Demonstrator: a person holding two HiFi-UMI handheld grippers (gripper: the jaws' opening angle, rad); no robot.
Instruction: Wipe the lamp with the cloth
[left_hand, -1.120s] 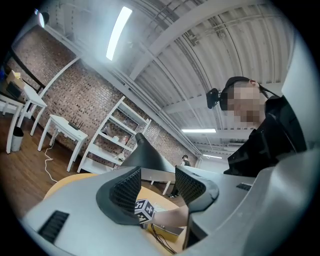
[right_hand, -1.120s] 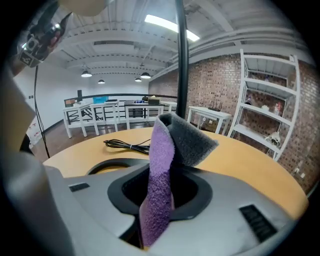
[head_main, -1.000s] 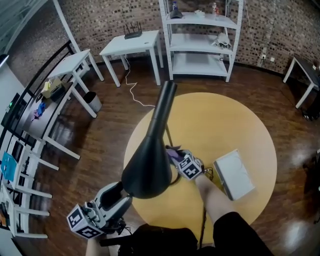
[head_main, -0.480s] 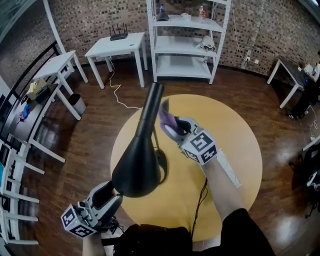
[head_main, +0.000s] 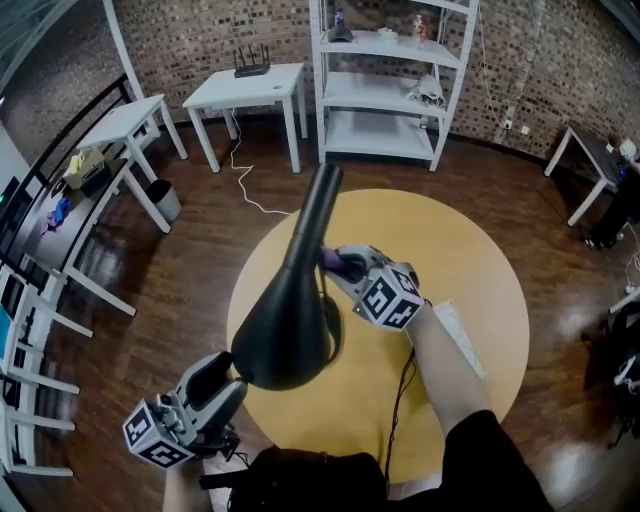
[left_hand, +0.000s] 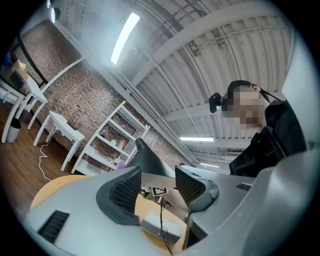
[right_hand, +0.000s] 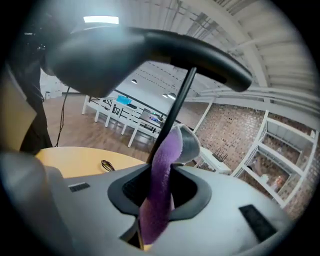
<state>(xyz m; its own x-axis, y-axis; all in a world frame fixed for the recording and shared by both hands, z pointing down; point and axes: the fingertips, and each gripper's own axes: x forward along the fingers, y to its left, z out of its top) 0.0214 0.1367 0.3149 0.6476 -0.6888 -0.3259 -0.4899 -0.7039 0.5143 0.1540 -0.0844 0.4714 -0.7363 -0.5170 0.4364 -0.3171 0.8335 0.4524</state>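
Right gripper raised the cloth up beside the lamp

1 overhead, 2 jaw-level; common lamp

In the head view, the lamp's shade covers the lamp's base and the bench just left of your right gripper. Only a scrap of the cloth shows past that gripper's tip. Your forearm hides most of the white box beside it. In the right gripper view, the cloth's lower end vanishes down between the jaws, and the shade above them is blurred. Things on the shelf unit far beyond are too small to tell.
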